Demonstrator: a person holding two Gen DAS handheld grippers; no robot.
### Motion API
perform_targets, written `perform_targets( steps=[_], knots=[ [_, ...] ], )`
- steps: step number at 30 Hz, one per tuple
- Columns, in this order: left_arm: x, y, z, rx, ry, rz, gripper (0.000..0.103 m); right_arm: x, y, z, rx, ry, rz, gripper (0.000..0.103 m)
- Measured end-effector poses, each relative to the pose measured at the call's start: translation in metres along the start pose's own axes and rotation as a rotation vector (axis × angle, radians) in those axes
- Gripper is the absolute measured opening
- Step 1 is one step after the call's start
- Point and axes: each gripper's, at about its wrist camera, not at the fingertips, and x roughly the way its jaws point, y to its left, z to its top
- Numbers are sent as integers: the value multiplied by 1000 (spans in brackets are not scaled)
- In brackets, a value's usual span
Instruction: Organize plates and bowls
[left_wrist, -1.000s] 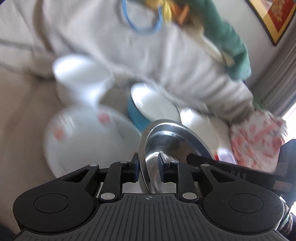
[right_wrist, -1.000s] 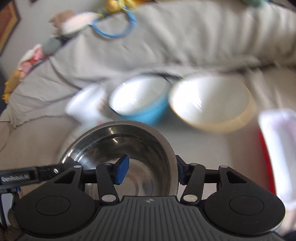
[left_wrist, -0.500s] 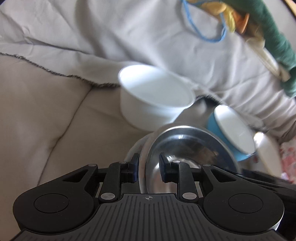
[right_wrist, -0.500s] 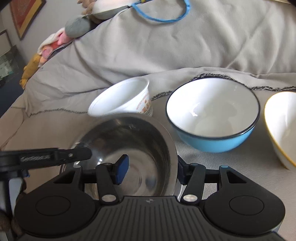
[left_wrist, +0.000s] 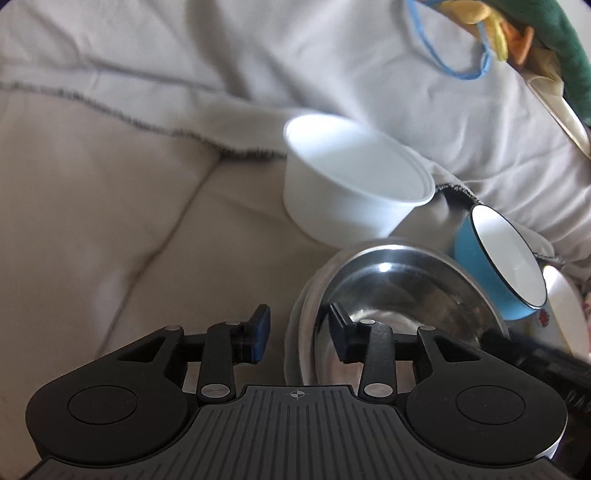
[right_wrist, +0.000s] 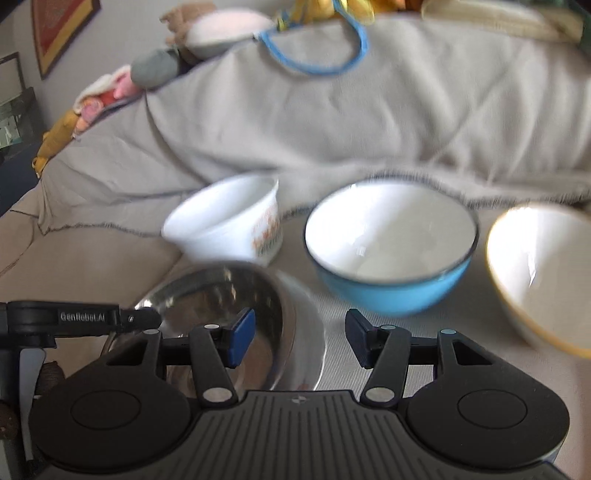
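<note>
Left tongs (left_wrist: 298, 334) have just sprung open off the shiny round steel bowl's (left_wrist: 399, 284) rim, leaving it on the beige sofa cushion (left_wrist: 110, 221) beside the white bowl (left_wrist: 347, 188), while right tongs (right_wrist: 300, 338) straddle its far rim, pads apart.

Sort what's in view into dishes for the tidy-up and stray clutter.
Job: steel bowl on a white plate; white bowl; blue bowl; yellow-rimmed bowl.
Lying about: blue cord; soft toys; grey blanket.
</note>
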Motion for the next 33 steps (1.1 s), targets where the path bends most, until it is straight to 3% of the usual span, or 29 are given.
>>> perform_targets(
  steps=[5,8,12,17,25,33],
  knots=[
    [8,13,-3,-72,56,-80,27,18,0,-7,24,125,77,57],
    [8,17,-3,-96,57,-90,27,15,8,-11,-23,120,55,57],
    [5,25,-2,-139,32,-40,32,13,17,-15,-11,132,67,58],
    [1,39,-2,-213,3,11,40,13,28,-18,7,159,158,59],
    [-6,28,-1,-149,-22,26,40,14,25,-23,-3,169,167,60],
    [-6,9,-1,-80,-27,-95,43,17,7,-13,52,138,100,59]
  ],
)
